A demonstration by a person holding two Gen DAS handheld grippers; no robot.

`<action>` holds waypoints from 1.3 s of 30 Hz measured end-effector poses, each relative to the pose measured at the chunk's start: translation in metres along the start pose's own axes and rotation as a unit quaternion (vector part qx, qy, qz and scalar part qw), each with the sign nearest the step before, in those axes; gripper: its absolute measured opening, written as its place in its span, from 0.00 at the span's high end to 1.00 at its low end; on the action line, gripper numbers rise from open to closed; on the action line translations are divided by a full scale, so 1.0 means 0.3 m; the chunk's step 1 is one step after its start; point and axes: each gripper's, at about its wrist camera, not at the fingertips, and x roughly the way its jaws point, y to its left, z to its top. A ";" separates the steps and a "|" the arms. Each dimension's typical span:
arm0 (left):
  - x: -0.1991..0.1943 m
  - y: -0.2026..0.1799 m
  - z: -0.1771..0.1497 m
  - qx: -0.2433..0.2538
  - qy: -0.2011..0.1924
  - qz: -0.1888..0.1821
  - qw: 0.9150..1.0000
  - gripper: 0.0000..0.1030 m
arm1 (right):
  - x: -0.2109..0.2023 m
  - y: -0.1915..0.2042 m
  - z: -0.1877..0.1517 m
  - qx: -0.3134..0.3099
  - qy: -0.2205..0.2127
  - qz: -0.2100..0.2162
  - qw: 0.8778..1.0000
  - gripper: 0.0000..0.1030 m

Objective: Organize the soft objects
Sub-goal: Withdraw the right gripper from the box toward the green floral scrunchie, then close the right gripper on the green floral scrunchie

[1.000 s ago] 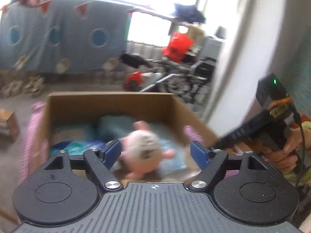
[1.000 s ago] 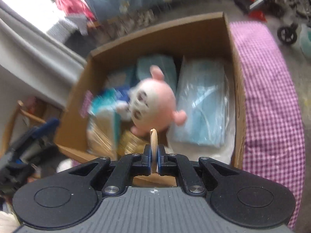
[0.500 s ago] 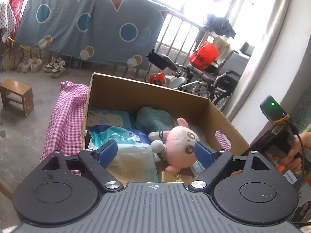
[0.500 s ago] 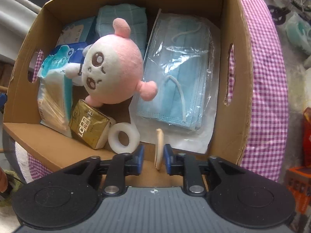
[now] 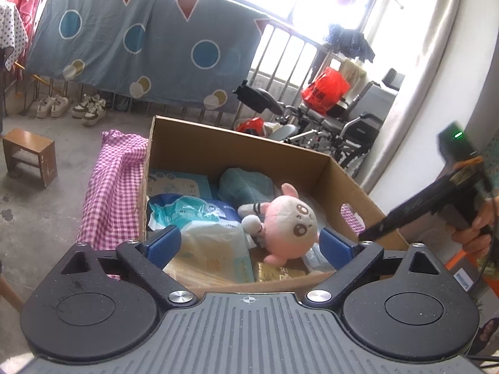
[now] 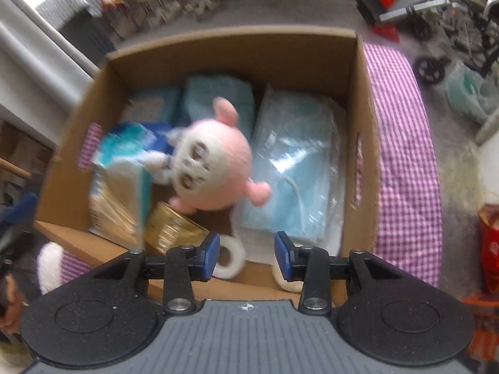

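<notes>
A cardboard box (image 5: 237, 152) (image 6: 234, 53) holds a pink plush toy (image 5: 288, 226) (image 6: 215, 168), a pack of blue face masks (image 6: 296, 168), tissue packs (image 5: 199, 218) (image 6: 121, 168), a gold packet (image 6: 174, 227) and a white tape roll (image 6: 229, 260). A flat beige round pad (image 6: 288, 282) lies in the box's near corner, partly hidden by the right finger. My left gripper (image 5: 249, 244) is open and empty above the box's near edge. My right gripper (image 6: 248, 255) is open and empty above the same box; its body shows in the left wrist view (image 5: 436, 193).
The box stands on a pink checked cloth (image 5: 115, 184) (image 6: 405, 162). A wooden stool (image 5: 29, 152) and shoes (image 5: 71, 107) are on the floor to the left. A wheelchair (image 5: 330, 131) (image 6: 436, 9) stands behind the box.
My right gripper opened and let go of the beige round pad, which now lies in the box. It also pulled back a little. My left gripper stayed open and hardly moved.
</notes>
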 end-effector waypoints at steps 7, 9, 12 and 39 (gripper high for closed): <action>-0.048 -0.026 -0.012 0.009 0.017 0.006 1.000 0.01 | -0.228 0.041 -0.196 0.006 -0.133 0.093 0.987 0.36; -0.050 -0.041 -0.023 0.008 0.033 0.000 0.999 0.01 | -0.261 0.041 -0.270 0.017 -0.152 0.113 0.982 0.32; -0.042 -0.080 -0.052 0.016 0.062 -0.019 0.998 0.01 | -0.261 0.026 -0.385 0.047 -0.167 0.147 0.974 0.30; 0.358 -0.364 -0.322 0.188 0.216 -0.034 0.958 0.42 | 0.219 -0.016 -0.518 0.159 -0.135 0.159 0.965 0.68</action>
